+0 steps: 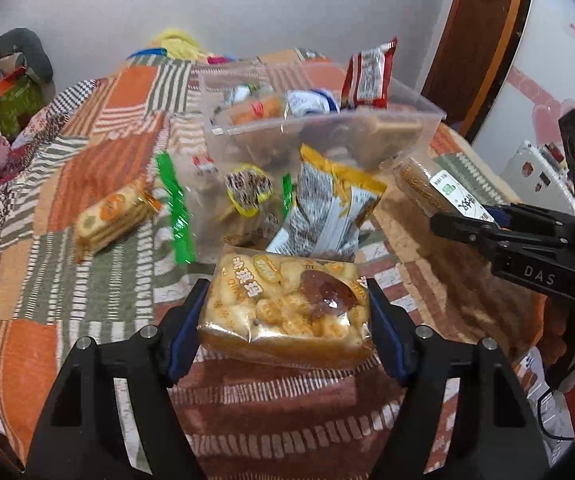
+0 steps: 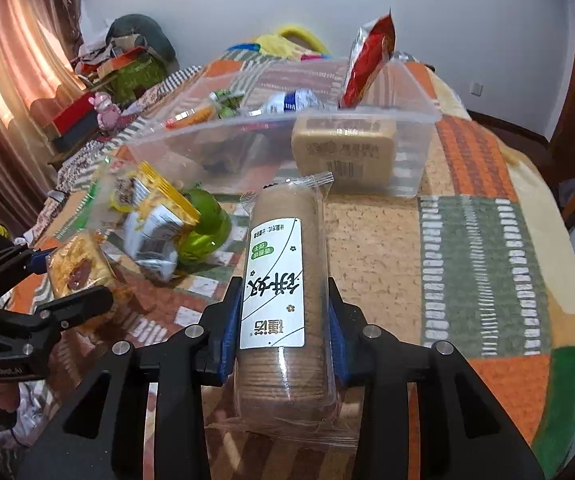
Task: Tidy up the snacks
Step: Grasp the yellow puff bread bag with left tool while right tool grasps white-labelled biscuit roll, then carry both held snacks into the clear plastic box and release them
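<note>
My left gripper (image 1: 285,312) is shut on a yellow bread snack pack (image 1: 287,304), held above the patchwork cloth; it also shows in the right wrist view (image 2: 77,266). My right gripper (image 2: 285,308) is shut on a long roll of brown biscuits (image 2: 283,280) with a white label, also seen in the left wrist view (image 1: 435,190). A clear plastic bin (image 1: 327,128) (image 2: 367,120) ahead holds several snacks, with a red packet (image 2: 369,62) standing at its back corner. Loose on the cloth lie a yellow-white bag (image 1: 327,208) and a cracker pack (image 1: 111,216).
A green-edged clear bag (image 1: 175,208) lies left of the loose snacks. A beige box (image 2: 343,148) sits inside the bin. Clutter and boxes (image 2: 119,68) stand beyond the table's far left. A brown door (image 1: 475,40) is at right.
</note>
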Tool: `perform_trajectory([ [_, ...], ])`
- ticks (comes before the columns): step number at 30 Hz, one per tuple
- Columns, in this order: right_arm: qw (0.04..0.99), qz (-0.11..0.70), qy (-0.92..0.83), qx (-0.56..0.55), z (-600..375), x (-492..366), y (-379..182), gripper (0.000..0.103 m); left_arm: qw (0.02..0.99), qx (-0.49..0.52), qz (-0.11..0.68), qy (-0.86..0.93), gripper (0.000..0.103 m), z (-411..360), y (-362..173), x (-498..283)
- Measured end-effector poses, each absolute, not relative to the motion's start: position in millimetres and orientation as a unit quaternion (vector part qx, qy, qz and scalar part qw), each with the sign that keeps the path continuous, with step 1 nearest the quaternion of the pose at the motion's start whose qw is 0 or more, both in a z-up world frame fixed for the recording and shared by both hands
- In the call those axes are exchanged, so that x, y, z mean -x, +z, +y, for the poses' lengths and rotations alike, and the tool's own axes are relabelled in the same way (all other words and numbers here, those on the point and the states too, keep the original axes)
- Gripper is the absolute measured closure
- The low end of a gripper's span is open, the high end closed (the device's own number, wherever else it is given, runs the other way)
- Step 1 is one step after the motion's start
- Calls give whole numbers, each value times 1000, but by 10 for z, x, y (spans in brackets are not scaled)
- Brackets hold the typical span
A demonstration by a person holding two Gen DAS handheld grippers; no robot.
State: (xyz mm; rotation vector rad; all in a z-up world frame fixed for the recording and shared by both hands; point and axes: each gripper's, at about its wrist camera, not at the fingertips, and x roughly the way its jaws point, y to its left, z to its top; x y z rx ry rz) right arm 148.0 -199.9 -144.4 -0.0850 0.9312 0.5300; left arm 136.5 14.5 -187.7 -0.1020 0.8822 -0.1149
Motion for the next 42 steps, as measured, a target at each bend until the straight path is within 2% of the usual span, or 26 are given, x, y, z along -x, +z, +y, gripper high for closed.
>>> perform_trajectory([
  [8,881,396,259,25,-2084,-1448,-1055,69,921,68,380,-47,29,264,-1468,-1386],
  [20,904,343,255,6,-1954,-1748,-695,69,940,82,330,-32,29,341,-1086,-1897],
  [32,906,338,254,5,-1722,-2171,-713,69,933,94,346,-24,29,464,-1183,-2582],
  [42,894,378,241,9,-1572,-2539,-957,69,919,86,385,-25,29,437,-1421,-3061],
])
